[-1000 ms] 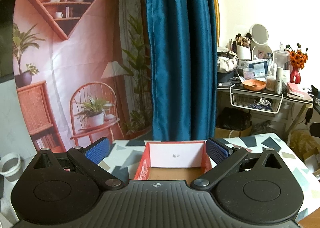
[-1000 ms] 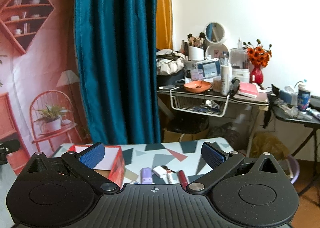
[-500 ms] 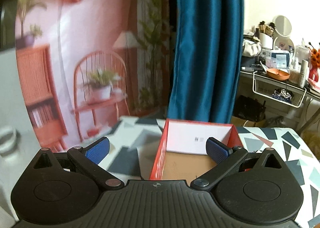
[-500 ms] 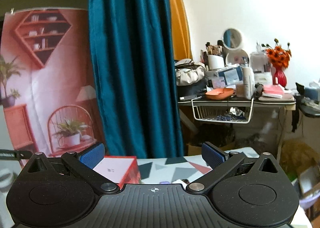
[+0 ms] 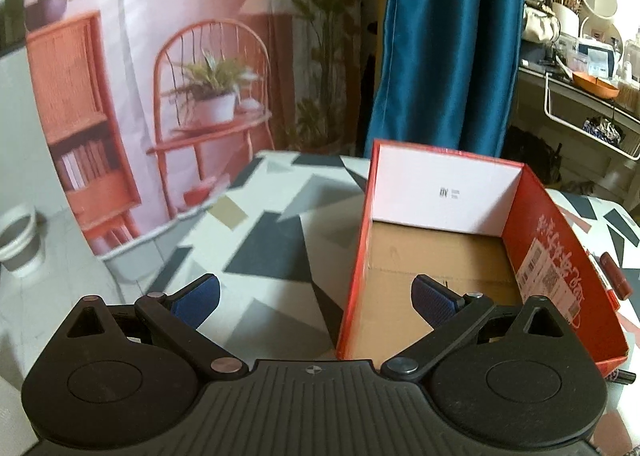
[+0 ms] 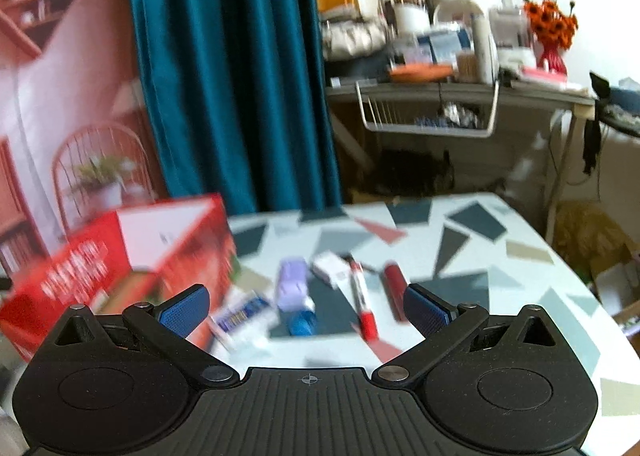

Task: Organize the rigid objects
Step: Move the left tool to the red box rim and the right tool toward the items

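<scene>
My left gripper (image 5: pixel 316 298) is spread wide and holds nothing, straddling the left wall of the open red cardboard box (image 5: pixel 560 252) near the patterned table's (image 5: pixel 264 240) far edge. My right gripper (image 6: pixel 306 306), also released, hovers over blurred small items: a lilac case (image 6: pixel 292 284), a red-capped marker (image 6: pixel 362 302), and a dark red tube (image 6: pixel 394 286).

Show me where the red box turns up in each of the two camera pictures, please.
Left wrist view: the red box fills the centre right, open and empty, just ahead of the left tool.
Right wrist view: the box sits at the left edge, blurred, beside small items.
Shared landmark: the blue curtain behind the table.
</scene>
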A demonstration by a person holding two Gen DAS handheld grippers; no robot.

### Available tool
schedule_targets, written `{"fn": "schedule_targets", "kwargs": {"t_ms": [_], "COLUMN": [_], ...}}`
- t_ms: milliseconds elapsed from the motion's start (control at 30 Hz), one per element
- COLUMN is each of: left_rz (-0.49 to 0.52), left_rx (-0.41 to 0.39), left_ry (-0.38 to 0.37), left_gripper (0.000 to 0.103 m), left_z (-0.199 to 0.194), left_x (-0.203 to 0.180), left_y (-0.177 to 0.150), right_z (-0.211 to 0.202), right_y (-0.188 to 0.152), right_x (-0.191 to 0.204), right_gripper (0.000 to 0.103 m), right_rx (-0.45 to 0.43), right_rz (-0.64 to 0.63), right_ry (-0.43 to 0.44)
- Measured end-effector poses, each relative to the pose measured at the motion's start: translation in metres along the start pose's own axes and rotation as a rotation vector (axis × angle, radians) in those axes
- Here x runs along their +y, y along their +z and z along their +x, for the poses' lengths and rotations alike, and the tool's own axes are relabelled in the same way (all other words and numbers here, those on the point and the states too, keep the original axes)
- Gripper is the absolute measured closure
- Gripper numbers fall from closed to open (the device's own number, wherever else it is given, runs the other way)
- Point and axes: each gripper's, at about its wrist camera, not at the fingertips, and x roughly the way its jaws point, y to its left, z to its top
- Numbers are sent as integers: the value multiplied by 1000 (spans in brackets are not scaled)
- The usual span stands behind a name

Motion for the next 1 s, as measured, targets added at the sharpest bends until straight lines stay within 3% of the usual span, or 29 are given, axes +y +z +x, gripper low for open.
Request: {"fn": "schedule_targets", "kwargs": {"t_ms": [233, 433, 533, 600, 633, 1000], "left_rz": [38, 36, 16, 7, 3, 1], "left_rx": [62, 124, 155, 170, 172, 143], "left_ry": [-24, -64, -83, -84, -80, -92], "left_gripper": [16, 36, 54, 72, 76, 83], "left_z": [21, 33, 36, 38, 38, 36], "left_x": [-3, -6, 0, 3, 5, 0], "left_y": [-7, -13, -11, -9, -8, -12], "right_z": [32, 49, 52, 54, 55, 69], "right_y": [-21, -30, -30, -30, -30, -50], "right_x": [-14, -21, -19, -18, -18, -5], "right_gripper": [0, 0, 0, 0, 0, 0], "right_rx": [141, 225, 241, 249, 252, 330], "right_rz": [-4, 1, -11, -27, -37, -245], "right_ry": [-8, -12, -6, -6, -5, 46]}}
